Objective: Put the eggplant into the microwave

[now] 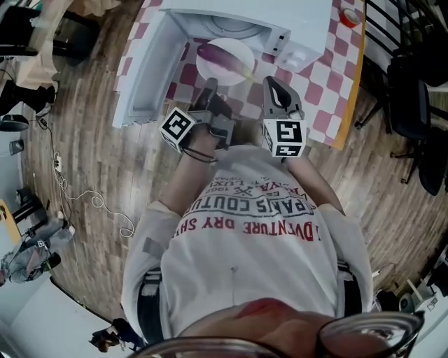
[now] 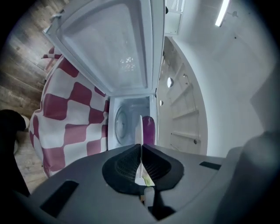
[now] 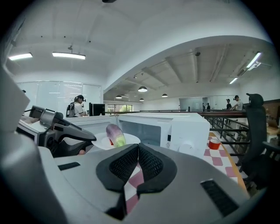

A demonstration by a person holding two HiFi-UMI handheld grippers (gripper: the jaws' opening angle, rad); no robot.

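A purple eggplant (image 1: 227, 57) lies on a white plate (image 1: 210, 70) just in front of the white microwave (image 1: 280, 21), whose door (image 1: 143, 77) stands open to the left. My left gripper (image 1: 210, 85) is shut on the plate's near rim. In the left gripper view the plate (image 2: 141, 127) shows edge-on between the pads, with the eggplant (image 2: 148, 130) beside it and the oven cavity (image 2: 127, 120) behind. My right gripper (image 1: 275, 82) hovers shut and empty to the right of the plate. Its own view shows the eggplant (image 3: 115, 134), the left gripper (image 3: 59, 131) and the microwave (image 3: 166, 129).
The microwave stands on a table with a red-and-white checkered cloth (image 1: 318, 91). A small red cup (image 1: 352, 17) sits at the table's right edge. Black chairs (image 1: 413, 98) stand to the right on the wooden floor. People stand far off in the room (image 3: 79, 105).
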